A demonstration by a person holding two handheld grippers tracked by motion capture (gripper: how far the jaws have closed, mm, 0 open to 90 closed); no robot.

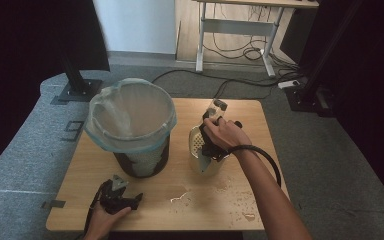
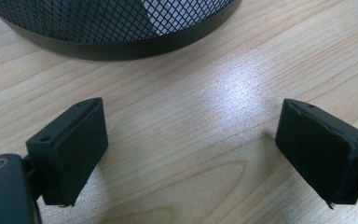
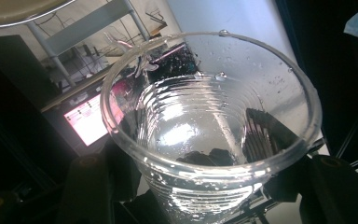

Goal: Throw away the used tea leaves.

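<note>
Right gripper (image 1: 215,112) pinches a clear plastic cup (image 3: 209,126), raised; left gripper (image 2: 191,154) rests spread on the table (image 2: 186,107).

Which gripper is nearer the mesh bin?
Left. The left gripper rests open on the table just in front of the mesh bin; the right gripper, holding a clear cup, is farther off.

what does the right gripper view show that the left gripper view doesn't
The right gripper view alone gives a clear ribbed cup wet with droplets, clamped between its jaws, with a lit screen behind. The left gripper view alone gives bare wooden table between wide-open jaws and the base of a black mesh bin. Shared: each looks along its own pair of black jaws.
</note>
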